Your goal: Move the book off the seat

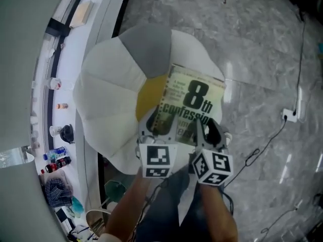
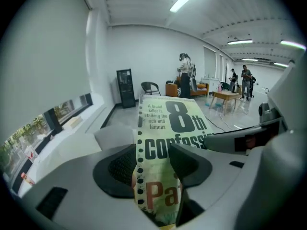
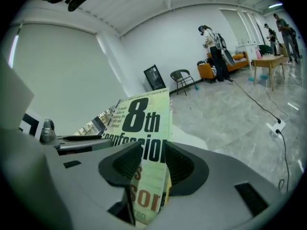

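Floor [image 1: 262, 44]: grey marble around the white seat [image 1: 108, 100].
Left gripper [image 2: 153, 164]: my jaws grip the book [image 2: 168, 128] at its near edge.
Right gripper [image 3: 152, 164]: clenched on it just beside.
Book: ahead of both jaws, over the seat.

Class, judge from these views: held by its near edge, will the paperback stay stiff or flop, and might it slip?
The book probably sags little: it looks thin, yet juts out flat here. Its cover seems smooth, so slipping is possible, though the left gripper and right gripper both clamp it.

Green paperback book [image 1: 191, 106] above seat [image 1: 108, 100]
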Tool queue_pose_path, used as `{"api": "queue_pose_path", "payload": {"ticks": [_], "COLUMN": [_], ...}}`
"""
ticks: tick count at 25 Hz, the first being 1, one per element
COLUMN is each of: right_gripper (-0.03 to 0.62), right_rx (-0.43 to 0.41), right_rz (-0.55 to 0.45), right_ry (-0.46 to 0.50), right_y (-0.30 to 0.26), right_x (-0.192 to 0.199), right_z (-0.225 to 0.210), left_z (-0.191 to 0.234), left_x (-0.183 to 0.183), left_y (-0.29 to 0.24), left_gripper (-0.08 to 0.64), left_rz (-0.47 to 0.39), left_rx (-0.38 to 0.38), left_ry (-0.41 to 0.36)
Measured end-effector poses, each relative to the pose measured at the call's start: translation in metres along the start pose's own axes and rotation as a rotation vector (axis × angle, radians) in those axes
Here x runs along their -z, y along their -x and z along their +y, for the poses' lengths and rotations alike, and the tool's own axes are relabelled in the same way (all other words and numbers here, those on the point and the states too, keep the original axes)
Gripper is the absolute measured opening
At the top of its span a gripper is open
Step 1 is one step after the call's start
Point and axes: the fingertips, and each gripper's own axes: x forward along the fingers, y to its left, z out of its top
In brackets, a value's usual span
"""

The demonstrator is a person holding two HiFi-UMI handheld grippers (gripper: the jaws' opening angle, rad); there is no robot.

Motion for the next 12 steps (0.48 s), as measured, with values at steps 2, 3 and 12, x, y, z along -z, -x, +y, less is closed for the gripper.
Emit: {"api": "queue_pose_path", "payload": {"ticks": [2, 3, 12], "right_gripper": [0.164, 0.164, 0.164], "right_rx": [-0.008, -0.010, 0.008], "right_rz": [-0.042, -0.063, -0.293], "right_ry": [0.036, 0.056, 0.244], "right_y": [0.013, 0.022, 0.119], "right_x": [-0.040, -0.060, -0.206], "right_z": [0.013, 0.020, 0.088], "left_z": [0.005, 0.006, 0.015], "left_x": [-0.040, -0.059, -0.207], "left_y": [0.015, 0.024, 0.124], "left_gripper": [0.227, 0.227, 0.227], "left_rz": [-0.051, -0.074, -0.274], "left_rx": [-0.013, -0.013, -0.024], "left_ry": [0.001, 0.005, 0.014]}}
